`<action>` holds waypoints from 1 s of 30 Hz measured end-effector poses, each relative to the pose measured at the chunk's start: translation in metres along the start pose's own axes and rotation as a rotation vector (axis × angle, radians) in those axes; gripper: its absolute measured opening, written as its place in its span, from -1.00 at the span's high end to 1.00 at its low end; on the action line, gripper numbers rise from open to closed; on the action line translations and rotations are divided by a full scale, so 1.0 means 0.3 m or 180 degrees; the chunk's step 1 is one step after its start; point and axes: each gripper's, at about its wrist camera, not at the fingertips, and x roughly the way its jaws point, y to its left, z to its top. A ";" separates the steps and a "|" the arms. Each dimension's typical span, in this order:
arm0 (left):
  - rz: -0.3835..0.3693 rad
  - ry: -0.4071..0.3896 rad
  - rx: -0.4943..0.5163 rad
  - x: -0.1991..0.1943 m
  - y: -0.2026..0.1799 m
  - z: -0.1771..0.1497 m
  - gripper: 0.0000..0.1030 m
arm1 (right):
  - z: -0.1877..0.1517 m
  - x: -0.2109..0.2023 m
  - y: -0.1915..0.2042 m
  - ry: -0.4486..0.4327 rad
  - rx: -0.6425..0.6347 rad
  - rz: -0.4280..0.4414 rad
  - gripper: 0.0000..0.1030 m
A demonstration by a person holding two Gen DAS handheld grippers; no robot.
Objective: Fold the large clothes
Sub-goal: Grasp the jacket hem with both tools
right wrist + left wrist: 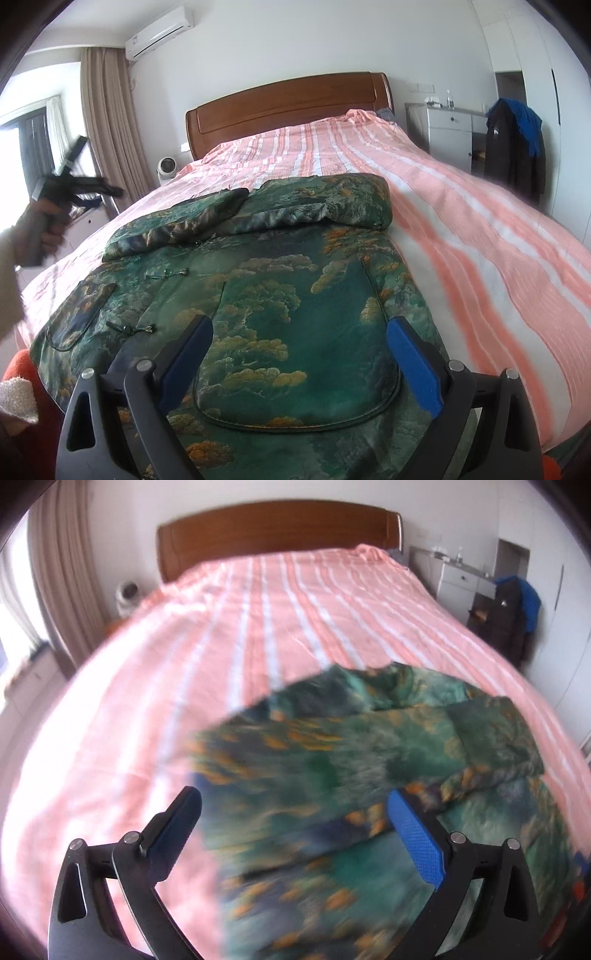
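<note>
A bedroom with 1 bed [461, 206] under a pink and white striped cover. 1 green jacket [280, 291], printed with gold clouds and trees, lies flat at the foot end of the bed, front side up. Its 2 sleeves are folded in across the chest, nearer the headboard [288, 103]. 2 patch pockets show, 1 on each front panel, and 2 knot fastenings sit along the centre seam.

The jacket's hem reaches the foot edge of the bed. The cover is bare between the jacket and the headboard, and a wide bare strip runs along the jacket's right side.

The right gripper [299, 354] hangs over the jacket's right pocket, near the hem, its 2 blue-padded fingers spread wide and holding nothing. In the left wrist view the left gripper [295, 834] is also spread wide and empty, above the jacket's left edge; the picture there is blurred. In the right wrist view the hand [44, 229] holding it is raised beyond the bed's left side.
</note>
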 end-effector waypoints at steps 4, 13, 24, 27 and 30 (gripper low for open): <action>0.1045 0.0187 0.0839 -0.203 0.098 -0.044 -0.97 | 0.002 -0.022 0.026 -0.0077 -0.0129 -0.0021 -0.83; 0.0172 0.0711 -0.0182 -0.356 0.324 -0.509 -0.98 | 0.029 -0.020 -0.018 -0.0023 0.0119 0.0009 -0.83; -0.0914 0.0897 -0.0626 -0.016 0.115 -0.807 -0.98 | 0.101 -0.012 -0.335 0.1052 0.0520 0.0118 -0.87; -0.0994 0.0979 -0.0601 0.012 0.078 -0.819 -0.98 | 0.044 0.016 -0.351 0.1456 0.0534 0.0297 -0.87; -0.1202 0.1058 -0.0507 -0.008 0.029 -0.813 -0.82 | 0.000 0.060 -0.345 0.1692 0.0553 0.0397 -0.87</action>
